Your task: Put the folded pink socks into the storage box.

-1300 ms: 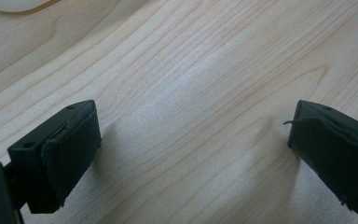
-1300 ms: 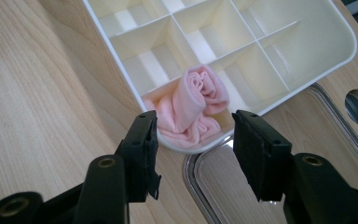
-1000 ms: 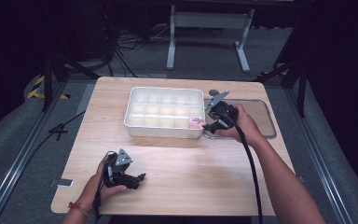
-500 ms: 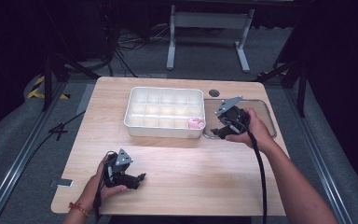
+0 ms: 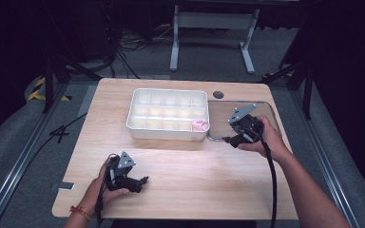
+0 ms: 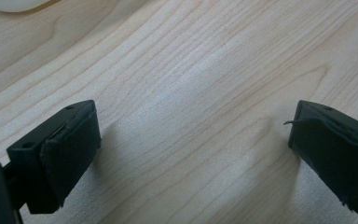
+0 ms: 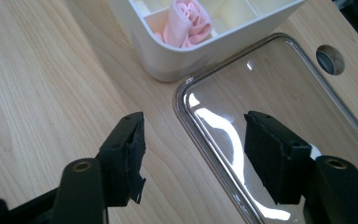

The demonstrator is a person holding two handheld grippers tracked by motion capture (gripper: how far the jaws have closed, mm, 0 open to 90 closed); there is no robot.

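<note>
- Your left gripper [image 5: 140,181] rests on the near-left part of the table [image 5: 195,171], just as it did a second ago. Its jaws stand wide apart with nothing between them; in the left gripper view they frame bare, pale wood with fine, wavy grain.
- The white compartment box [image 5: 168,134] sits mid-table, a rigid moulded tray with rounded corners, smooth matte walls and a grid of small cells.
- The pink cloth roll [image 5: 200,125] lies in the box's near right corner cell. In the right gripper view it [image 7: 187,22] reads as soft fabric wound into a loose spiral. It looks placed, so that step seems done.
- Your right gripper [image 5: 232,139] was at that corner of the box a second ago; now it has pulled away to the right and hovers over the near left edge of the clear lid [image 5: 266,111].
- Its jaws have just been opening and hold nothing. In the right gripper view [image 7: 191,156] they straddle the lid's rim [image 7: 205,140], one pad over wood, the other over the plastic.
- The lid lies flat just beside the box, glossy, transparent and round-cornered, with a raised border that catches glare. It looks slippery and thin-edged; picking it up would likely be your next job.
</note>
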